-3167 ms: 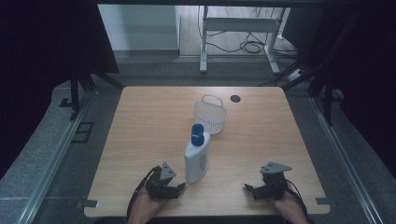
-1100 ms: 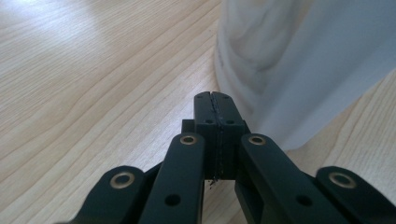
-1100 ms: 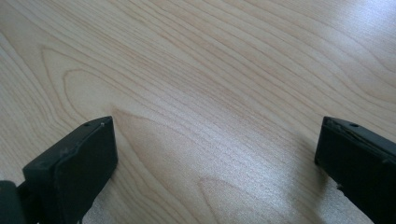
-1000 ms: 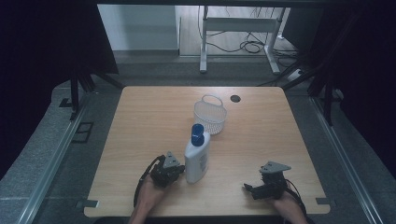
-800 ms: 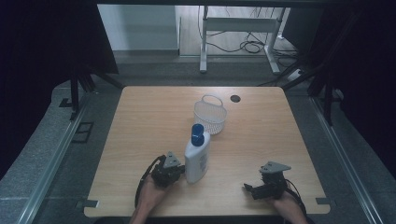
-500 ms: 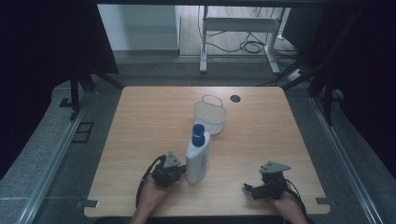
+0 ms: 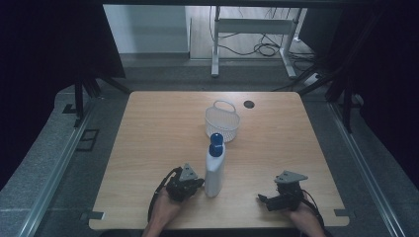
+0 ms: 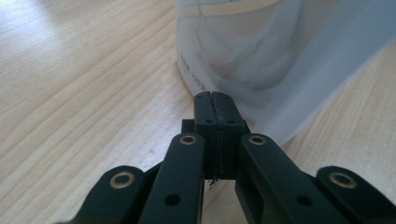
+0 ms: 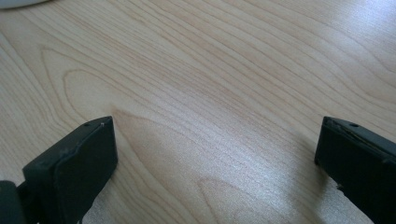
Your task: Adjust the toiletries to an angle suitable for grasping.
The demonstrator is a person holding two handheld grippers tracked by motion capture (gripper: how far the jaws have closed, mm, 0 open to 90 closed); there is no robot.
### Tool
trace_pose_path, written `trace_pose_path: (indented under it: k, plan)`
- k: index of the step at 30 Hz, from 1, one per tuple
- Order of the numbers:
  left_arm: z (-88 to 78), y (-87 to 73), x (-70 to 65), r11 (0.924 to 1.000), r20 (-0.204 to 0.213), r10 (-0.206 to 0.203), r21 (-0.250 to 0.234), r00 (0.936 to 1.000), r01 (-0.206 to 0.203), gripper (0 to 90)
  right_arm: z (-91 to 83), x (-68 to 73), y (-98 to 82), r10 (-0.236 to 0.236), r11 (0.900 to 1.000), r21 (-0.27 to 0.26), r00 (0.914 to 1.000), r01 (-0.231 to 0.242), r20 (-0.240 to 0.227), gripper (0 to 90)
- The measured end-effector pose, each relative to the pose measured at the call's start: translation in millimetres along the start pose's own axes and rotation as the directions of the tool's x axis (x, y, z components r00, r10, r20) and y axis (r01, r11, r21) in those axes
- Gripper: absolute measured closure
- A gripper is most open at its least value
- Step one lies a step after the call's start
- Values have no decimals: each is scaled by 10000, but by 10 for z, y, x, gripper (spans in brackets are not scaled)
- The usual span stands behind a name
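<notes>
A white plastic bottle with a blue cap (image 7: 214,168) stands upright near the front of the wooden tabletop (image 7: 148,133), with a small white basket (image 7: 222,123) just behind it and a dark round grommet (image 7: 248,104) farther back. The left hand-held gripper (image 7: 193,183) sits low on the tabletop right beside the bottle's base; in the left gripper view its jaws are pressed together with nothing between them, their tips at or almost against the lower wall of the bottle (image 8: 261,60), though whether they actually touch it cannot be made out. The right hand-held gripper (image 7: 263,199) rests on the tabletop well to the right of the bottle, and the right gripper view shows its jaws spread wide over bare wood, holding nothing. Judging from this, the work on the bottle has barely begun: it is upright, ungripped and outside the basket. With its jaws together, the left hand-held gripper looks set to nudge or steady the bottle rather than grasp it, and any lifting or placing, perhaps into the basket, is yet to be done.
</notes>
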State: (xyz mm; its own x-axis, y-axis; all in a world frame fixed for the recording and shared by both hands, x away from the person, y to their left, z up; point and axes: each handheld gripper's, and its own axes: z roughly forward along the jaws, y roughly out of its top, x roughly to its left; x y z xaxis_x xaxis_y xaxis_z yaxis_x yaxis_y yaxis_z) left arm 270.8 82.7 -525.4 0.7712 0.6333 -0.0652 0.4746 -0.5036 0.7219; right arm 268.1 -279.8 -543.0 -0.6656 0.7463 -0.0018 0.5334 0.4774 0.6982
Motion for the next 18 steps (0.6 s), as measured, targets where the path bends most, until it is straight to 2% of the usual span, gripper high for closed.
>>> trace_pose_path:
  k: [18]
  plan:
    - [38,68,-179,9992,425,406,1,9983,-406,890,0,0,0,-3,10000,1,10000,3,2,0]
